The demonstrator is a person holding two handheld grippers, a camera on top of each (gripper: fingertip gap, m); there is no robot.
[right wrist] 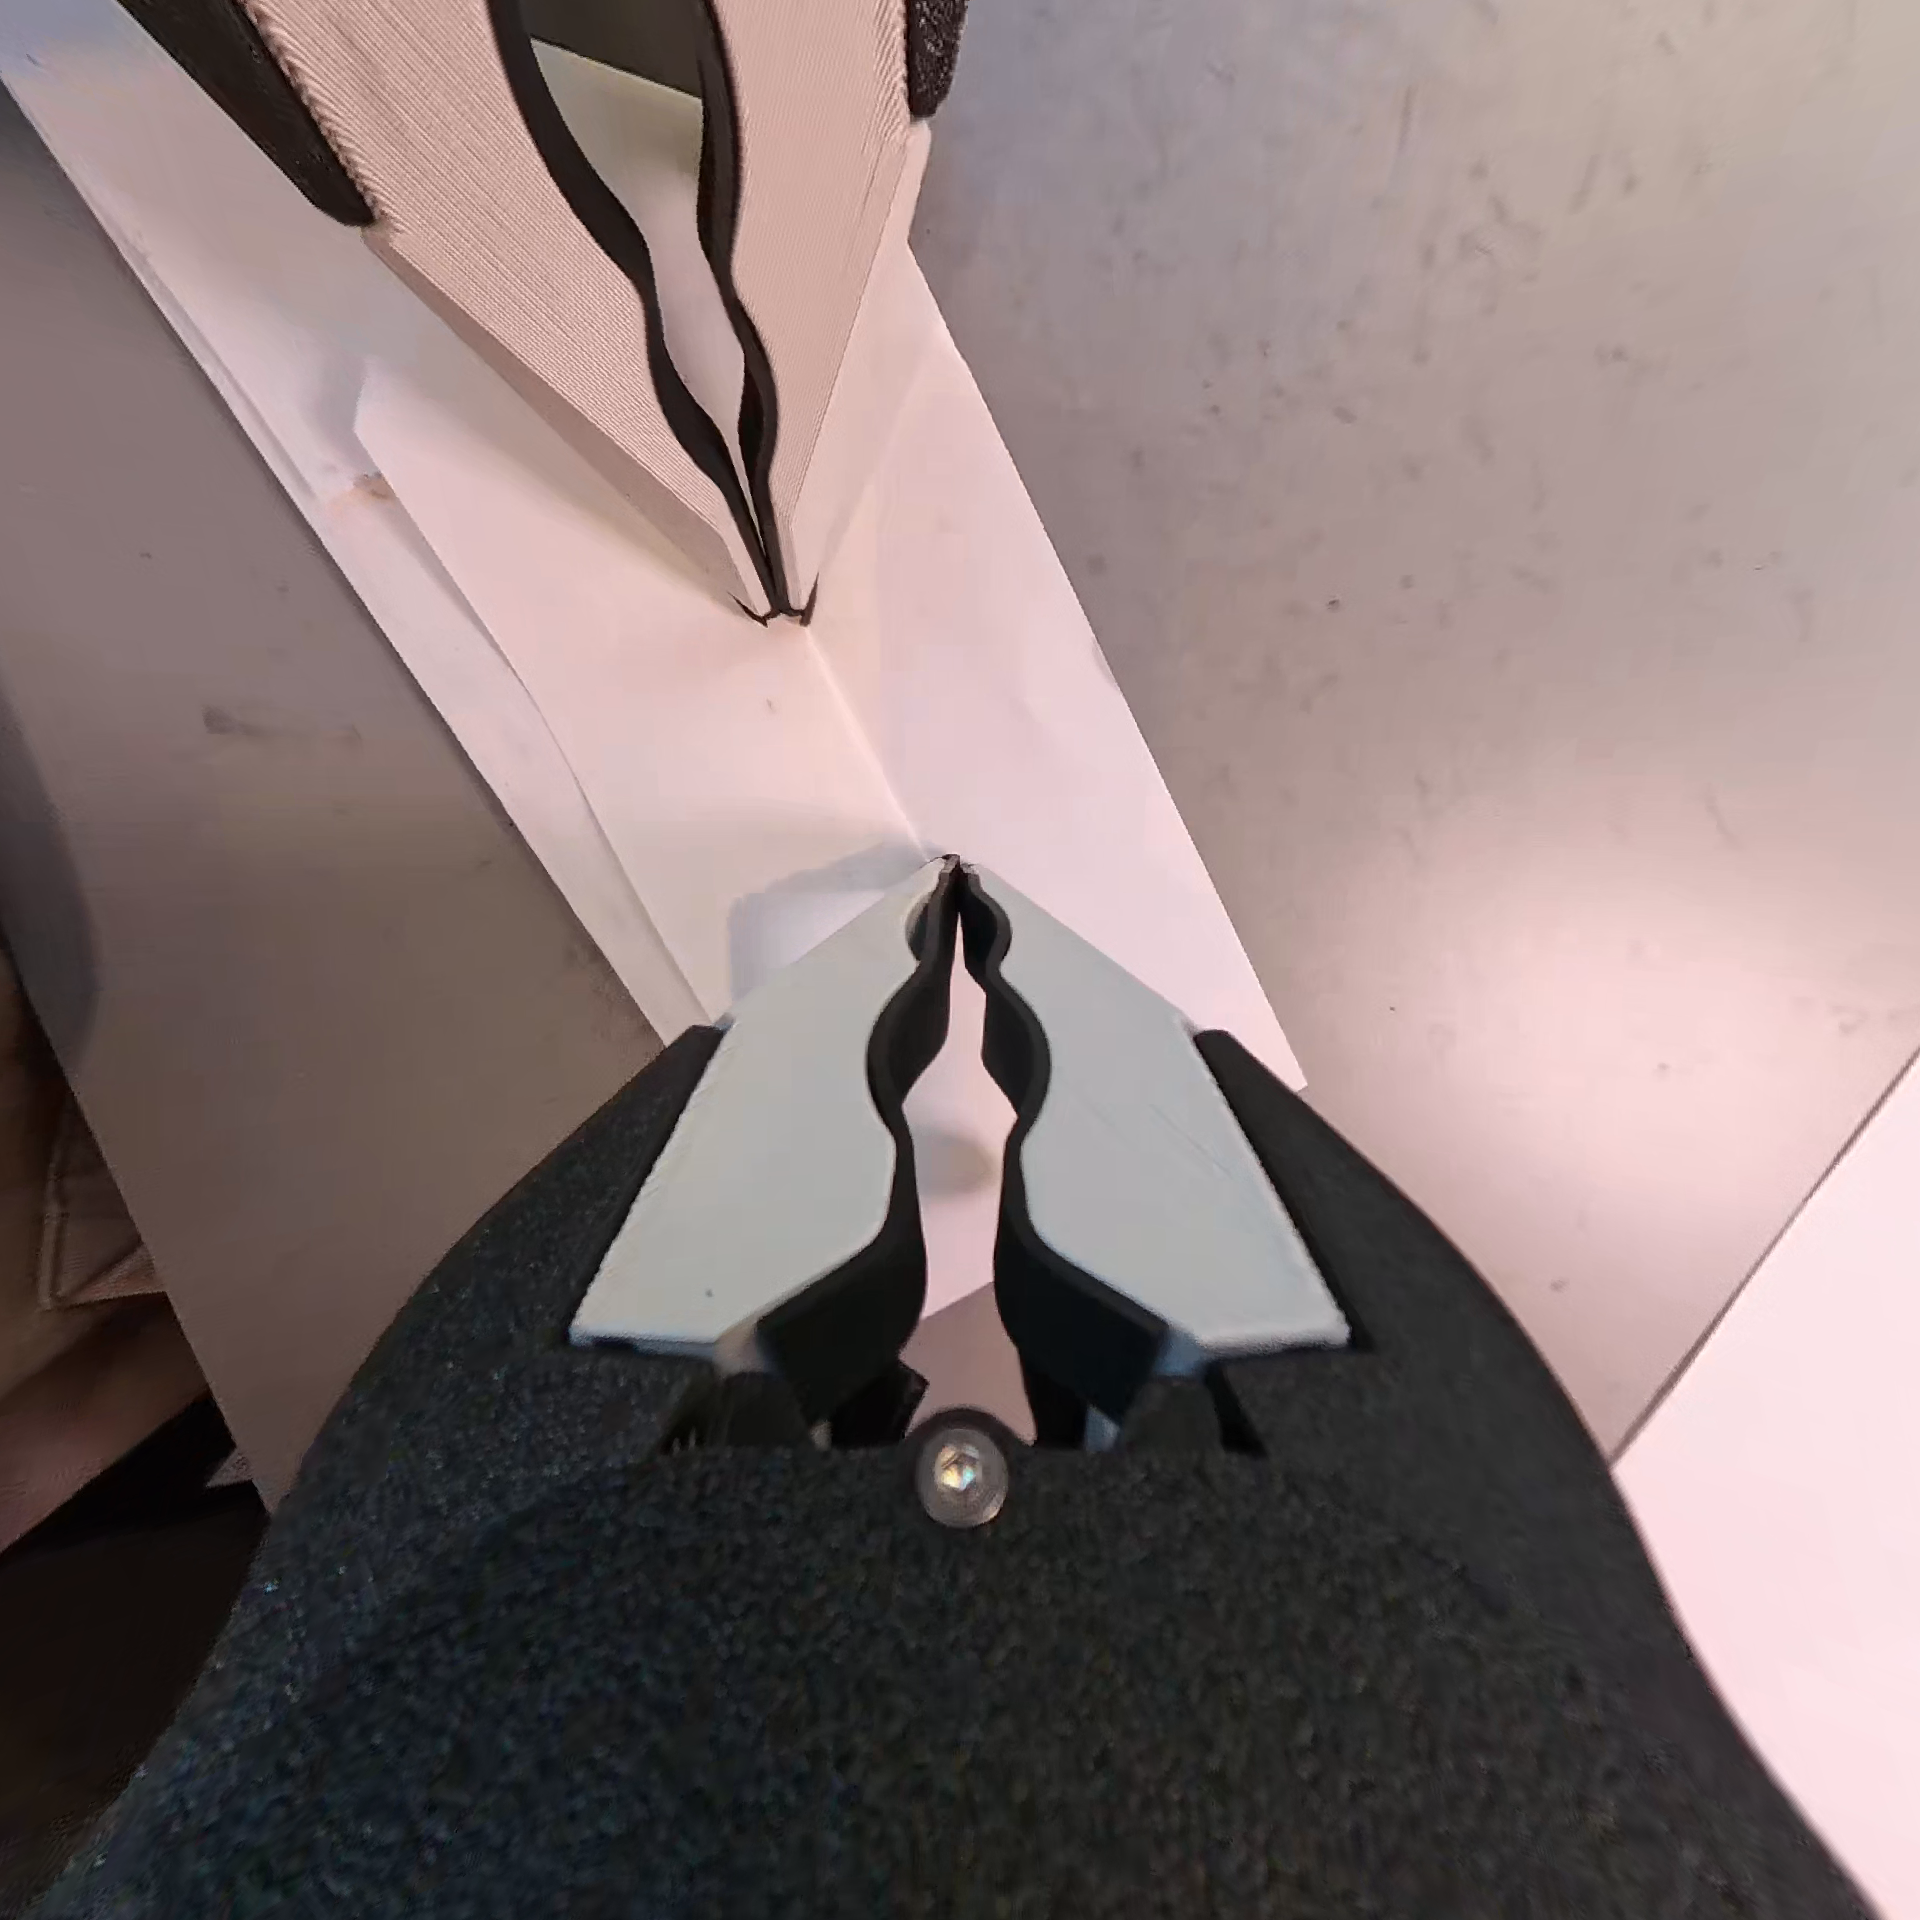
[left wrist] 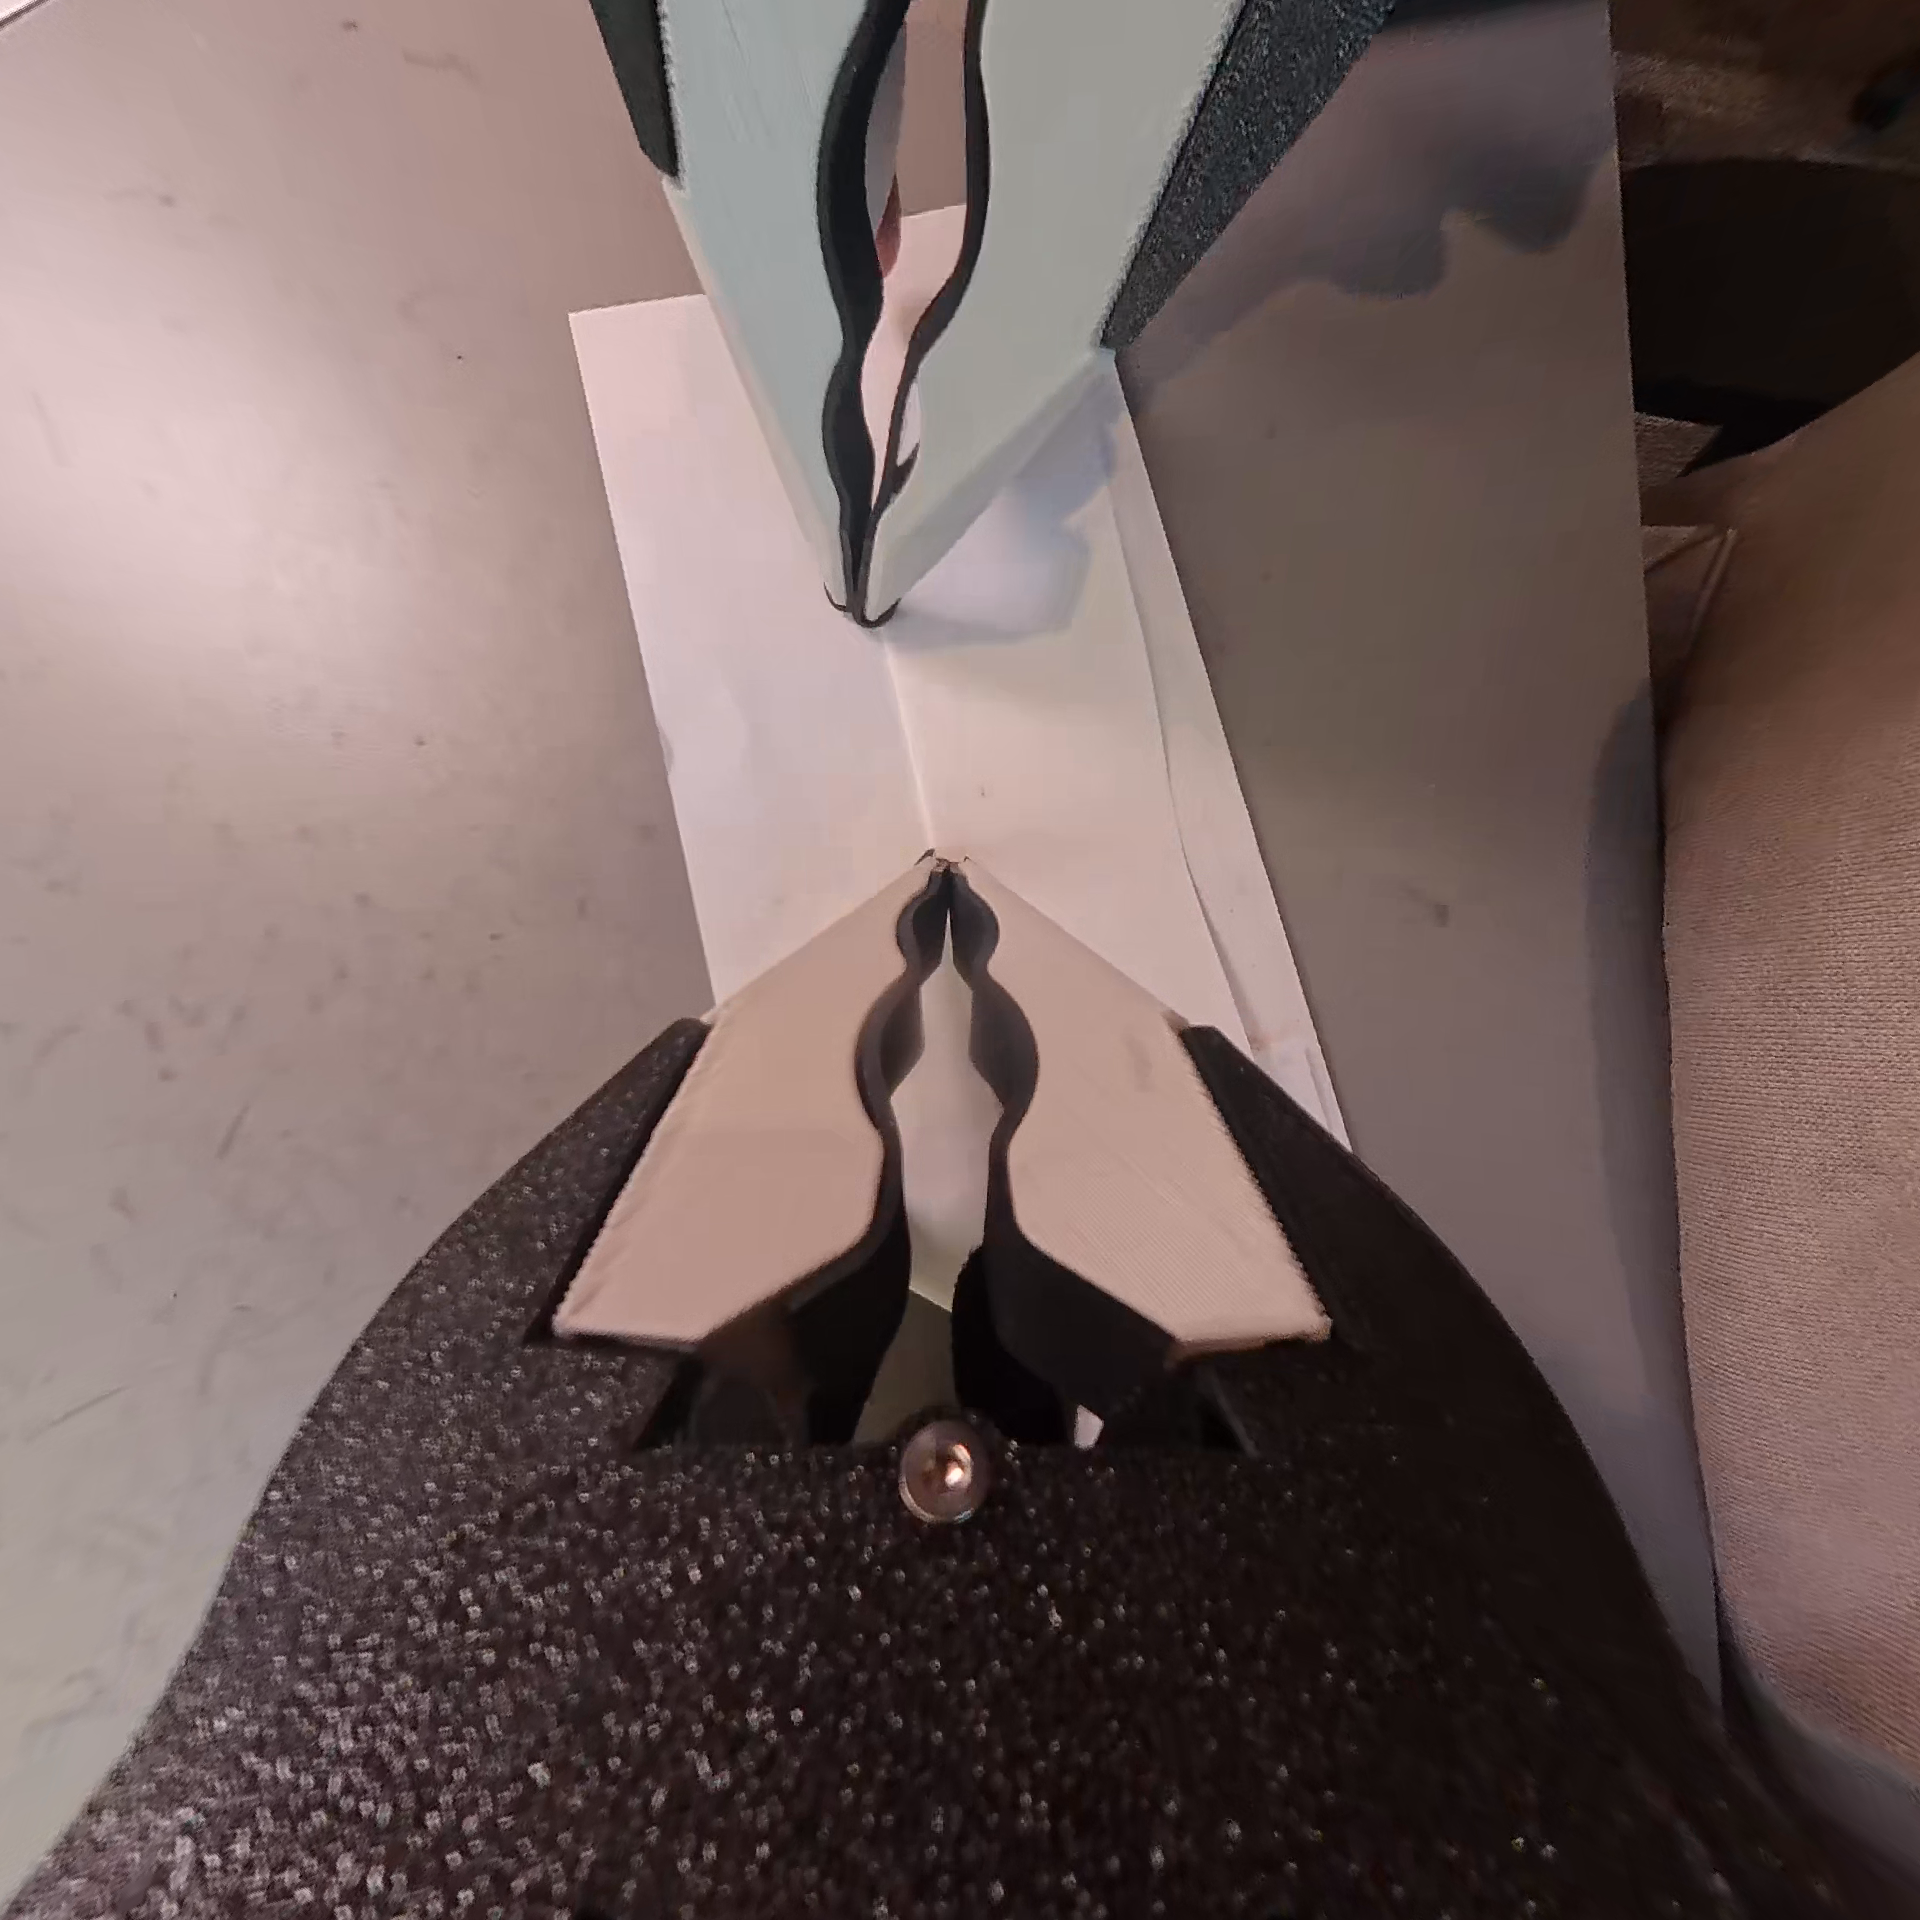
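A long white folded paper [left wrist: 769,727] lies on a grey table [left wrist: 312,623], with a crease across it between the two grippers. My left gripper [left wrist: 943,864], with beige fingers, is shut, and its tips touch the paper at the near end of the crease. My right gripper [left wrist: 862,618], with pale blue fingers, is shut, and its tips rest on the far end of the crease. In the right wrist view the right gripper [right wrist: 951,862] and the left gripper [right wrist: 774,613] face each other over the same paper [right wrist: 675,748]. I cannot tell whether either pinches the paper.
The table's edge runs close along the paper's right side in the left wrist view, with a person's beige clothing [left wrist: 1787,1039] beyond it. In the right wrist view bare grey table [right wrist: 1455,520] lies to the right, and a white surface [right wrist: 1787,1507] is at the lower right. The gap from one gripper's tips to the other's is roughly 6 centimeters.
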